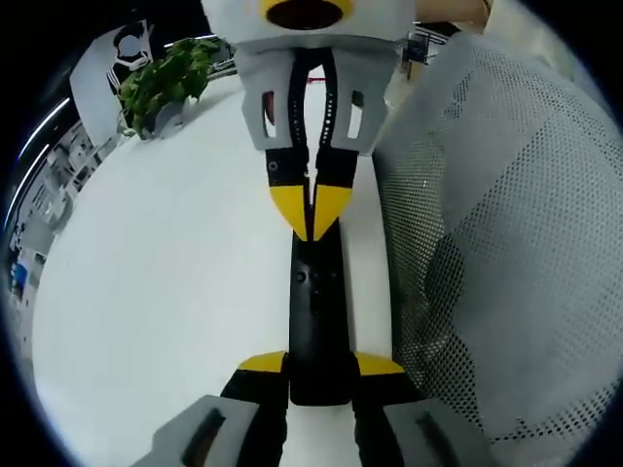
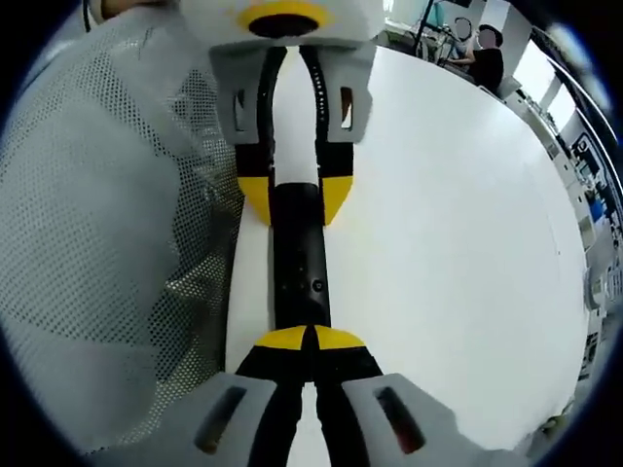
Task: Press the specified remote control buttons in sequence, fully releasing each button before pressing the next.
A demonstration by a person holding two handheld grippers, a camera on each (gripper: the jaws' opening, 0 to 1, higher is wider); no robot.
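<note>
A long black remote (image 1: pixel 316 302) lies lengthwise over the white table (image 1: pixel 175 292), close to its edge. My left gripper (image 1: pixel 319 365) is shut on the remote's near end, one yellow-tipped jaw on each side. My right gripper (image 1: pixel 311 209) comes in from the opposite end with its yellow tips shut together, pointing down onto the remote's face near small buttons. In the right gripper view the remote (image 2: pixel 297 263) runs from my right gripper (image 2: pixel 310 339), whose tips meet over it, up to my left gripper (image 2: pixel 295 195) clamping the far end.
A grey mesh chair back (image 1: pixel 496 253) stands right beside the table edge and the remote, and the same mesh chair back (image 2: pixel 97 214) shows in the right gripper view. A potted plant (image 1: pixel 165 83) sits at the far corner. A person (image 2: pixel 482 58) sits beyond the table (image 2: pixel 448 243).
</note>
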